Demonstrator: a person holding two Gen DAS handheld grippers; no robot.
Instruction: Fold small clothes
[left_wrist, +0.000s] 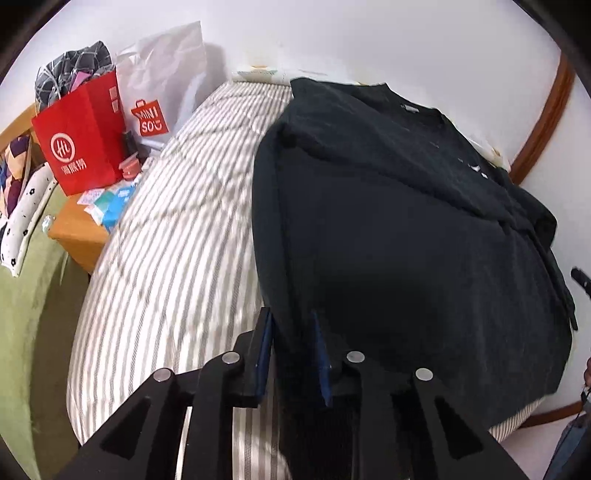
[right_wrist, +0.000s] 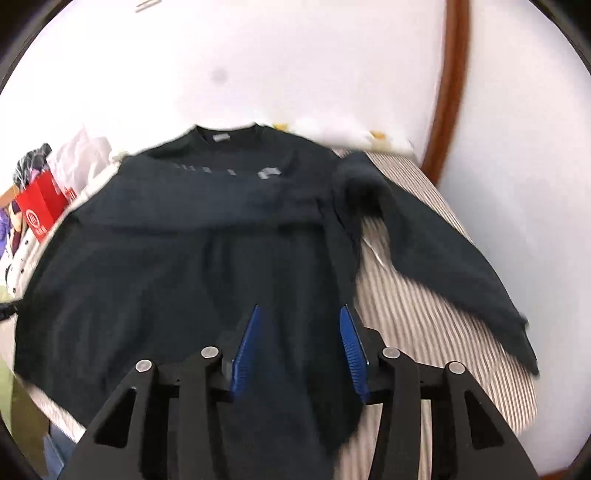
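On the far left of the left wrist view, a red paper bag (left_wrist: 79, 140) and a white shopping bag (left_wrist: 162, 85) stand on a small wooden nightstand (left_wrist: 75, 236) beside the striped bed (left_wrist: 177, 229). Right of them, the dark sweater (left_wrist: 406, 221) lies spread face up on the bed, collar at the far end and hem near the cameras. 1 sleeve seems already folded across the chest; the other sleeve (right_wrist: 443, 236) trails out to the right over the stripes, still unfolded.

At the near left corner of the hem, the left gripper (left_wrist: 291, 332) has its fingers partly open, with the sweater's left edge lying in the gap; whether they pinch cloth I cannot tell. Further right, the right gripper (right_wrist: 299, 332) hovers over the near middle of the hem, fingers wide apart, with dark cloth between them but nothing clearly gripped.

My judgement: the fold is at an early stage, with the sides being brought in. Next, the right gripper needs to travel right to the loose sleeve, close on it near the cuff, and carry it left across the body, while the left steadies the hem.
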